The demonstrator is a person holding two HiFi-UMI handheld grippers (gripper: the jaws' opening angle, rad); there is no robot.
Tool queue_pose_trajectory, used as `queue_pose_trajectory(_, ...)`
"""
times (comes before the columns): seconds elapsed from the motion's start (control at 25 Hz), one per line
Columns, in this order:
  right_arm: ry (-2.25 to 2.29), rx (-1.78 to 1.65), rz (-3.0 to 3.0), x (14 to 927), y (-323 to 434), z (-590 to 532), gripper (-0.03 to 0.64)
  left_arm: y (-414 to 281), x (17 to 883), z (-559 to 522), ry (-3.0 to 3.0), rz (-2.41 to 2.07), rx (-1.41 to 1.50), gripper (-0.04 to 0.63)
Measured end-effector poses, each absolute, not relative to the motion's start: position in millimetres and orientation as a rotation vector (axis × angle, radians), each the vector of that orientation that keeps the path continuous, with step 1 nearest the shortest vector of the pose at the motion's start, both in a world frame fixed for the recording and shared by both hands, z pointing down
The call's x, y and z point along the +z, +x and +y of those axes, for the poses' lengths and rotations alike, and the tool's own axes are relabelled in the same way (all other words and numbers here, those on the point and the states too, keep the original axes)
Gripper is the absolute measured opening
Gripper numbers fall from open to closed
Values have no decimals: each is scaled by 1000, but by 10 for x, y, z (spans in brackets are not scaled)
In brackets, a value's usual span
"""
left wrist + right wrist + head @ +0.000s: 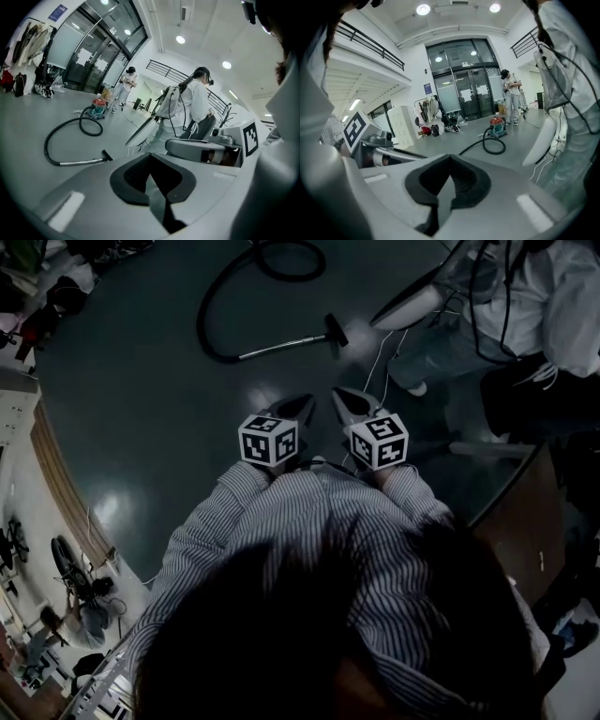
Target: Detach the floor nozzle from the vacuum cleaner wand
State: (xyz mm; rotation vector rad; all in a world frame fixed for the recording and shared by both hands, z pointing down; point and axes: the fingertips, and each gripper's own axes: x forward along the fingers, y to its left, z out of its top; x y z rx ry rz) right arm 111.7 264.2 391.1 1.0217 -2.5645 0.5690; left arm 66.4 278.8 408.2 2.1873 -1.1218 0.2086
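Observation:
The vacuum lies on the dark floor ahead of me. Its black hose [217,296] loops round to a metal wand [281,345] that ends in the small black floor nozzle [334,333]. From the left gripper view the wand [77,162] and nozzle [107,155] lie far off to the left, with the red-and-teal cleaner body [97,110] behind them. My left gripper [302,406] and right gripper [344,401] are held side by side in front of my chest, well short of the nozzle. Both are shut with nothing between the jaws [151,171] [449,180].
A person in white [530,296] stands close at the right with cables and a long white panel [412,306]. Another person [125,86] stands far off by the glass doors [464,96]. Bags and coats [28,79] line the wall. A brown table edge [511,512] is at my right.

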Motion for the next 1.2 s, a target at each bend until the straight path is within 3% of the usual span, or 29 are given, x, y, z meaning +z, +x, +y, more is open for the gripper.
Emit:
queue_pose_trajectory(0.52,1020,693,-2574,4071,1533,2416,2,971,4276,2591,2145,-1162,219,0)
queue_pose_trajectory(0.84,1044,752,-2535,4262,1345,1823,2,693,4440,2032,2125,-1163,224,0)
queue_pose_trajectory(1.2,1135,773,-2501,4230,707,392,2,-85,4336,568,2149,-1138,248,0)
